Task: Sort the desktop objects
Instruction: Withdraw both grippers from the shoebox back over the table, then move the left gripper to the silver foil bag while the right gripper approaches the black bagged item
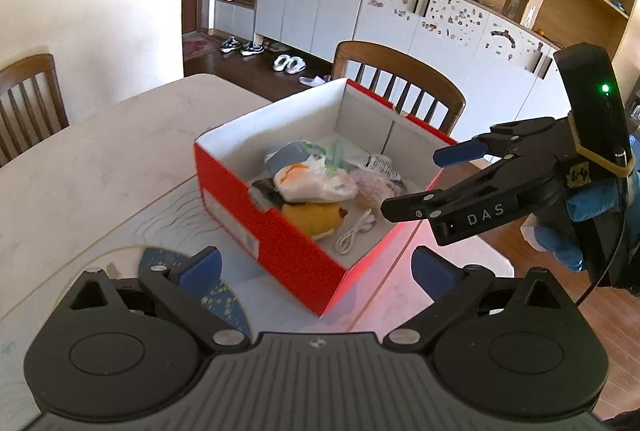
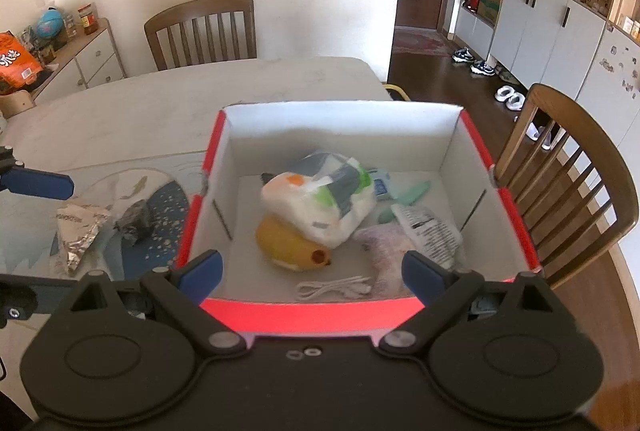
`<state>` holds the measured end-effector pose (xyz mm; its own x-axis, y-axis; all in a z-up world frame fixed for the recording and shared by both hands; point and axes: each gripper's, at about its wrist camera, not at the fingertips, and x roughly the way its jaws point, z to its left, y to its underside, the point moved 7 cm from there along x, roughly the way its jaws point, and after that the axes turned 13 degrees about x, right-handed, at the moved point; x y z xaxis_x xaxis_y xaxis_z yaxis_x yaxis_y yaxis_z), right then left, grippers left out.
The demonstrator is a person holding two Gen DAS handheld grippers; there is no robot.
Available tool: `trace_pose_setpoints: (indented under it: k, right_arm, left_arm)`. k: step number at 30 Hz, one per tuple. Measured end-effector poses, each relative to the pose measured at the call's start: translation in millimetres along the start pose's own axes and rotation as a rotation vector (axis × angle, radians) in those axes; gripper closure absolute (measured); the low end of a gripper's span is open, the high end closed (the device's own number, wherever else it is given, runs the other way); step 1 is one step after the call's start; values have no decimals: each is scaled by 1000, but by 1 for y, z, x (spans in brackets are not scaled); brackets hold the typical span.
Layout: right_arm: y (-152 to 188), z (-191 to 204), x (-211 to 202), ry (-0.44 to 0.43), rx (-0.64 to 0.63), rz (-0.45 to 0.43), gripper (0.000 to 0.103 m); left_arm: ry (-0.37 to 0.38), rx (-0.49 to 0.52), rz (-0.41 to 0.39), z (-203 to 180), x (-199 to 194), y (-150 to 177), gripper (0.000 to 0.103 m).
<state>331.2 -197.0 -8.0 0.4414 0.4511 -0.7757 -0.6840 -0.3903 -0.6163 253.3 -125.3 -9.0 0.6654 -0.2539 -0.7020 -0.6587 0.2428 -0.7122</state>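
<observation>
Red shoebox (image 2: 304, 315) is sitting on the table (image 1: 80, 159), open top, already taking in most of the sorted objects. Left gripper (image 1: 316, 273) is standing with jaws spread wide and nothing between them, hovering just short of the box's near corner. Right gripper (image 2: 312, 271) is likewise gaping wide and empty, poised over the near rim of the box; in the left wrist view it is coming in from the right side, held in a blue-gloved hand (image 1: 560, 243).

Risks, as judged from here:
- Either gripper is riding close to the cardboard wall; a low pass could be nudging the light box across the table or folding its rim.
- Both grippers are crowding the same corner, so they could be knocking each other.
- The white plastic bag (image 2: 320, 203) is perching on top of the yellow plush toy (image 2: 290, 245); anything dropped onto it could be sliding off or tipping the pile.
- The pieces left outside are thin and crinkly and may be slipping from the pads.

Count inside the box: one plastic bag, one yellow plush, one coiled white cable (image 2: 334, 289), one printed sachet (image 2: 430, 231), one mint-green item (image 2: 408, 197), one pale pinkish packet (image 2: 384, 251); more may be hiding underneath.

Count outside, on the fish-patterned mat (image 2: 160, 231): one foil wrapper (image 2: 78, 231), one dark crumpled piece (image 2: 134, 221).
</observation>
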Motion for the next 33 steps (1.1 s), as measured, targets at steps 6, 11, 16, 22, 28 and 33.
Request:
trace_pose_setpoints:
  k: [6, 11, 16, 22, 28, 33]
  right_arm:
    - [10, 29, 1, -10, -19, 14, 6]
    - [15, 56, 1, -34, -34, 16, 6]
    - [17, 84, 1, -60, -61, 18, 6]
    - [20, 111, 7, -82, -83, 23, 6]
    - [25, 132, 14, -111, -101, 33, 7]
    - [25, 147, 23, -119, -117, 44, 8]
  left_arm:
    - [-38, 0, 4, 12, -18, 21, 1]
    - [-73, -18, 1, 28, -34, 38, 1]
    - [-86, -56, -3, 43, -48, 53, 1]
    - [-130, -84, -12, 63, -60, 70, 1]
    - [-167, -101, -15, 80, -68, 86, 1]
    - [-191, -115, -12, 95, -73, 103, 1]
